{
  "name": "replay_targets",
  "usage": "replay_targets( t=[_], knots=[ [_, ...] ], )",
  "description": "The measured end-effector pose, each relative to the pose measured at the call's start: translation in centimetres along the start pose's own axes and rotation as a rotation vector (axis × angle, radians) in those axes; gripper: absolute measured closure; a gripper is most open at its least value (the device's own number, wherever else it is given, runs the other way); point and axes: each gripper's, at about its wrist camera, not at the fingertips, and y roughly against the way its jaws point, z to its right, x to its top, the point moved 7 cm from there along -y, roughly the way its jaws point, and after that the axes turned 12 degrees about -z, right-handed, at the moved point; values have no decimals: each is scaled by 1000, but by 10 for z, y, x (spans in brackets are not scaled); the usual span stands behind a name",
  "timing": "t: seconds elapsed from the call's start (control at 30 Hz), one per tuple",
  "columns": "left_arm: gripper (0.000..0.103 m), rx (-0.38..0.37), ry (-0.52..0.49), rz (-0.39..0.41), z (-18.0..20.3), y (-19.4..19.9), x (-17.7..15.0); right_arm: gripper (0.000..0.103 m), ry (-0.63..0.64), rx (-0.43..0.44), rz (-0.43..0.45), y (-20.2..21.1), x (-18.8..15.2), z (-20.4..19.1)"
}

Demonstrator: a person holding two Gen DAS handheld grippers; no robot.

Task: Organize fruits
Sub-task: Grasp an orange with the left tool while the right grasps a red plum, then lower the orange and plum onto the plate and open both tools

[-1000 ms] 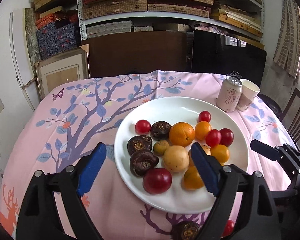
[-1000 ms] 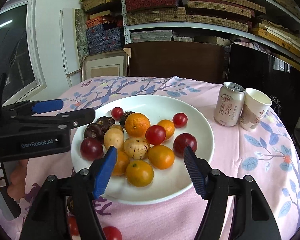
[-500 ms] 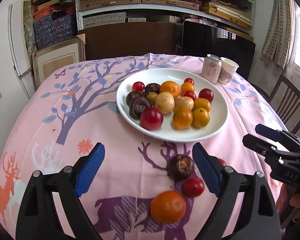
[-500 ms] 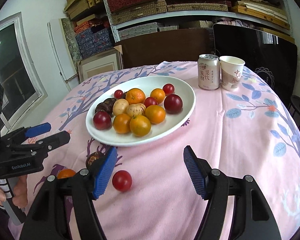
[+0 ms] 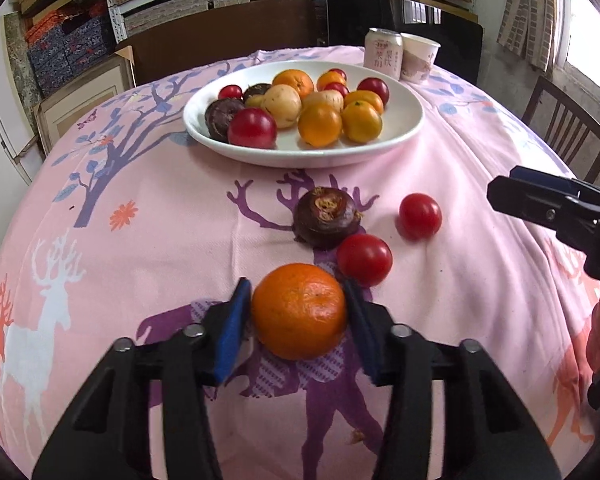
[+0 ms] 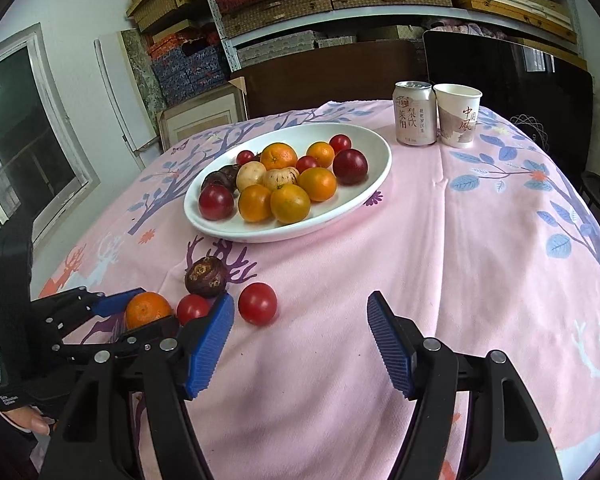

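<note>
Four fruits sit loose on the pink tablecloth near the table's front edge, and we've got one of them: our left gripper has its blue pads pressed on either side of an orange, which looks to be resting on the cloth. Our right gripper hangs wide apart over bare cloth, holding nothing.

Just past the orange is a red tomato, close to touching it. Right behind that sits a dark purple fruit with a rough brown top, touching the tomato. A second red tomato lies a bit apart, toward the right edge.

Further in, around the table's middle, is the white plate piled with oranges, red and dark fruits and a couple of pale ones. Beyond it, near the far edge, a drink can and a paper cup stand upright side by side, pretty much touching.
</note>
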Motion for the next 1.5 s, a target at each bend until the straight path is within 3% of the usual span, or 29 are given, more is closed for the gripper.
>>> replay_targets(
  t=[0.13,0.43,0.53,0.63,0.77,0.93,1.2,1.33,1.5],
  knots=[
    [61,-8,-6,18,1,0,1,33,43,-12,-28,-5,-3,-8],
    [61,-35,-15,9,-9,8,-3,34,203,-128,-132,-45,-5,-36],
    [61,-37,-13,6,-11,7,-5,59,229,-156,-154,-56,0,-42],
    [61,-35,-9,-2,-12,4,-6,74,213,-121,-171,-65,4,-43],
    [61,-40,4,-7,-14,5,-7,74,193,-98,-150,-58,3,-45],
    [61,-41,-3,18,-13,20,-3,74,151,-52,-76,-19,6,-37],
    [61,-56,1,118,-11,58,42,74,89,-52,137,39,39,-20],
    [61,-56,22,162,-14,62,79,74,97,-69,195,38,62,-20],
    [61,-50,34,177,-17,47,121,74,127,-59,150,3,89,-20]
  ],
)
